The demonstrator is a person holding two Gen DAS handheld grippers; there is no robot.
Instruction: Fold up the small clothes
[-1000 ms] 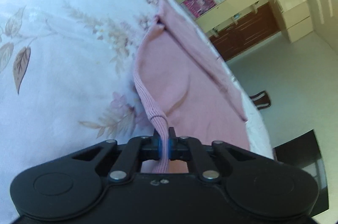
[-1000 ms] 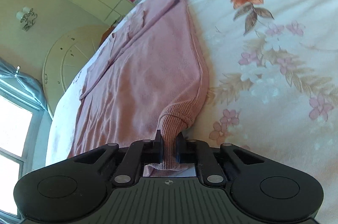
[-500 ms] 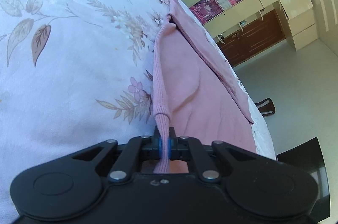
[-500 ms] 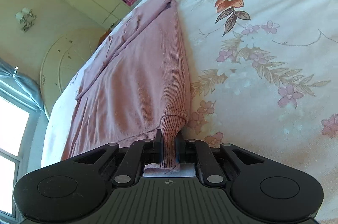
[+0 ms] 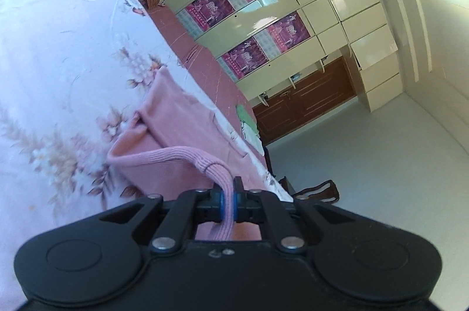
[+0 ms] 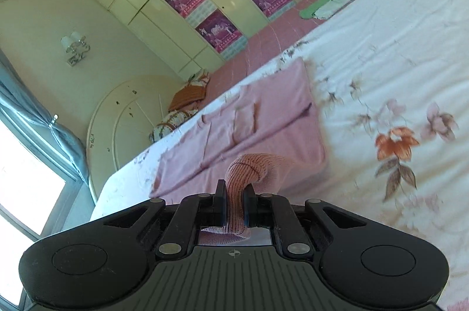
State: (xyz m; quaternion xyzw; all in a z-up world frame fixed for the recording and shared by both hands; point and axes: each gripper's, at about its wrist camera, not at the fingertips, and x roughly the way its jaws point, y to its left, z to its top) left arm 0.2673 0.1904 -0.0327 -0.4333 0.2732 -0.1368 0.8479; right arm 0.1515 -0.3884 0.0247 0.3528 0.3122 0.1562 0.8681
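Observation:
A pink knit sweater [image 5: 181, 123] lies on a white floral bed sheet [image 5: 58, 70]. My left gripper [image 5: 228, 204] is shut on the sweater's ribbed hem, which is lifted and curls over the body of the sweater. In the right wrist view the sweater [image 6: 263, 117] lies flat further out, and my right gripper [image 6: 234, 207] is shut on the other ribbed hem corner, also raised and doubled over. The near part of the sweater is hidden behind both grippers.
A pink bedspread strip [image 6: 263, 41] runs along the far side of the bed with green and white folded cloths [image 6: 325, 6] on it. Pillows [image 6: 187, 97] lie by the round headboard. A cream wardrobe with posters [image 5: 249, 26] stands behind. The bed edge drops to the floor [image 5: 381, 149].
Both grippers have lifted the hem and carried it forward over the sweater, so the lower part now doubles over the upper part. Both cameras tilted up toward the wardrobe.

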